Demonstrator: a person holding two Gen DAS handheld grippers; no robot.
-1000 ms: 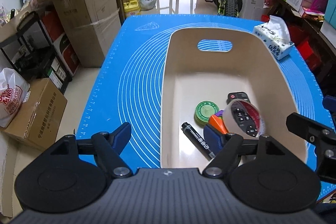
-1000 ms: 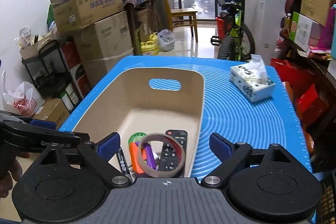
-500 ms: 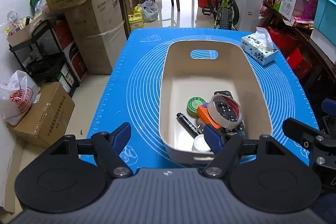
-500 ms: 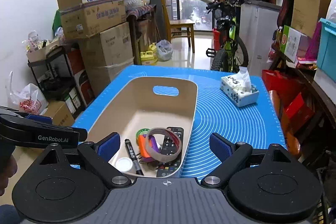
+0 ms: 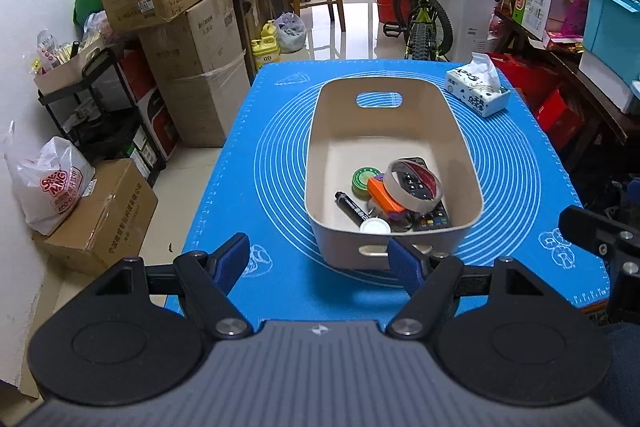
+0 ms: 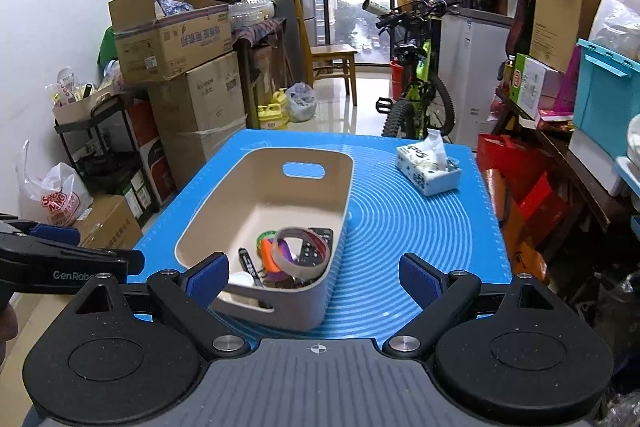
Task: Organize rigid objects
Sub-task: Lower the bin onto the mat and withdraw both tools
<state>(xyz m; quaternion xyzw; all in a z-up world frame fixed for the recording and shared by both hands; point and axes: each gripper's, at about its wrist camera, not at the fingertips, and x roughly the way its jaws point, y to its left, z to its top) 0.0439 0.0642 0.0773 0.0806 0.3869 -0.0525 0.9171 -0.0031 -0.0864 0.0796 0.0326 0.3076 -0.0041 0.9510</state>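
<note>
A beige bin (image 5: 384, 131) (image 6: 256, 187) stands on the blue mat (image 5: 272, 163) (image 6: 408, 227). Inside at its near end lie a tape roll (image 5: 414, 183) (image 6: 302, 251), a black remote (image 5: 430, 215), a black marker (image 5: 352, 209) (image 6: 248, 265), a green lid (image 5: 365, 179), an orange item (image 5: 382, 193) and a white cap (image 5: 375, 227). My left gripper (image 5: 318, 261) is open and empty, held back in front of the bin's near wall. My right gripper (image 6: 314, 277) is open and empty, near the bin's near right corner.
A tissue box (image 5: 478, 93) (image 6: 428, 167) sits at the mat's far right corner. Cardboard boxes (image 5: 184, 27) and a black rack (image 5: 100, 107) stand left of the table. A bicycle (image 5: 420, 11) and shelves (image 6: 560, 131) stand behind and right.
Both grippers have pulled back and up from the bin, so the whole bin and the near mat edge now show. The items in the bin have not moved.
</note>
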